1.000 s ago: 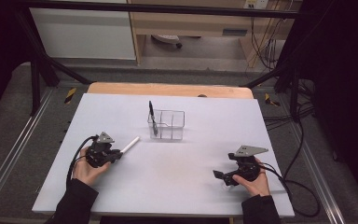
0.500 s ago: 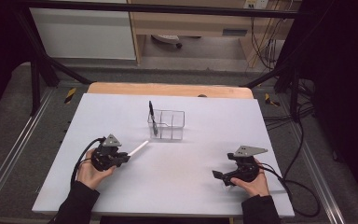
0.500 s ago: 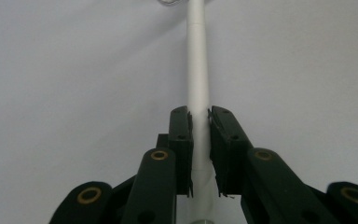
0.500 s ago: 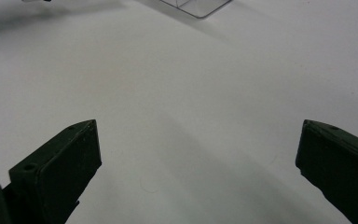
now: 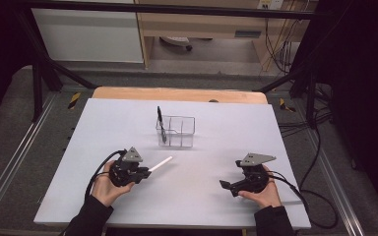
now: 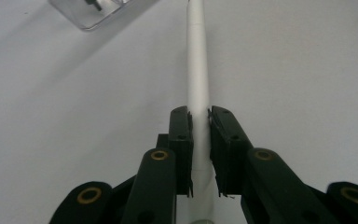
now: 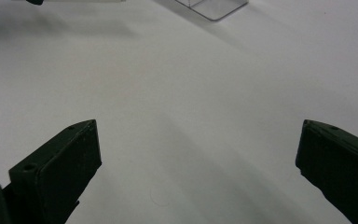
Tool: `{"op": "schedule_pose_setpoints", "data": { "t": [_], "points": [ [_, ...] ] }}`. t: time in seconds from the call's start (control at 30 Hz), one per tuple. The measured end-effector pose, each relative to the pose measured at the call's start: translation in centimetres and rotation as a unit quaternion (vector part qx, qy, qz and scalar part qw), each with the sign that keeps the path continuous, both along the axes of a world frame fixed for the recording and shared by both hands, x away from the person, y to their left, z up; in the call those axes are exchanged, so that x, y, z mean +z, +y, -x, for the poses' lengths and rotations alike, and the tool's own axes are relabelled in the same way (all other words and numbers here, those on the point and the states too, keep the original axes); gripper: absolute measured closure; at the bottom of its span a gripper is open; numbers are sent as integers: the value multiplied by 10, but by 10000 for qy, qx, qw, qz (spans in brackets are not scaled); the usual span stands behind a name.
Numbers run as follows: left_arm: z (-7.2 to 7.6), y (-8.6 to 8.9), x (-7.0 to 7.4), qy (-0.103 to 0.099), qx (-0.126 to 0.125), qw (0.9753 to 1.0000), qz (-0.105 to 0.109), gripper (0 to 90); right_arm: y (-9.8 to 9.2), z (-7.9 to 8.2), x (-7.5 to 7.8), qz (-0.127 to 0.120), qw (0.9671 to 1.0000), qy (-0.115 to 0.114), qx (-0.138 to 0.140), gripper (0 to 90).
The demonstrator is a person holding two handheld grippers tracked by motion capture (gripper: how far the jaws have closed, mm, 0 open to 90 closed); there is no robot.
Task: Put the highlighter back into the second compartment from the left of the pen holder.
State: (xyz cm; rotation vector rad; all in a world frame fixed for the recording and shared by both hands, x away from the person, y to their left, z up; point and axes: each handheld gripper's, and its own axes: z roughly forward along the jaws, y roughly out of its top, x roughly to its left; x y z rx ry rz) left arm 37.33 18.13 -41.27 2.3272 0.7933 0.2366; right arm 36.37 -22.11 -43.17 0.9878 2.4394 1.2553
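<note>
My left gripper (image 5: pixel 145 174) is shut on a white pen (image 5: pixel 161 163) that sticks out ahead of it toward the clear holder (image 5: pixel 176 132). In the left gripper view the white pen (image 6: pixel 197 70) runs straight up between the two jaws, with my left gripper (image 6: pixel 200 122) clamped on its lower part. The clear holder has several compartments and a black pen (image 5: pixel 161 123) stands in its left one. My right gripper (image 5: pixel 225 185) rests low at the front right, open. In the right gripper view my right gripper (image 7: pixel 198 149) has its jaws wide apart with only table between them.
The white tabletop (image 5: pixel 226 132) spans the working area, with a wooden strip (image 5: pixel 177 94) along its far edge. A corner of the clear holder (image 7: pixel 212 8) shows at the top of the right gripper view. Cables (image 5: pixel 310 201) trail off the right side.
My left gripper has moved rightward and slightly nearer with the white pen, which now points toward the holder. The right gripper has stayed put.
</note>
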Motion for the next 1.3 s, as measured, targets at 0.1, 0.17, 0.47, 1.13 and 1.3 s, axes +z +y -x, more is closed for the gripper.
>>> {"op": "schedule_pose_setpoints", "data": {
  "t": [0.1,0.17,0.47,1.13,1.3],
  "points": [
    [2,-7,-1,18,-75,10000,-22,780,7,0,1,131,9999,-77,58,5],
    [3,-11,-1,28,-113,9999,-52,780,11,0,2,208,9996,-130,121,5],
    [1,-27,-2,101,-285,9995,-115,779,36,1,10,571,9973,-341,325,5],
    [-5,-57,10,138,-584,9979,-250,780,96,4,26,1506,9765,-973,1197,23],
    [-8,-69,16,163,-723,9968,-303,780,105,5,24,1795,9678,-1104,1378,37]
  ]
}}
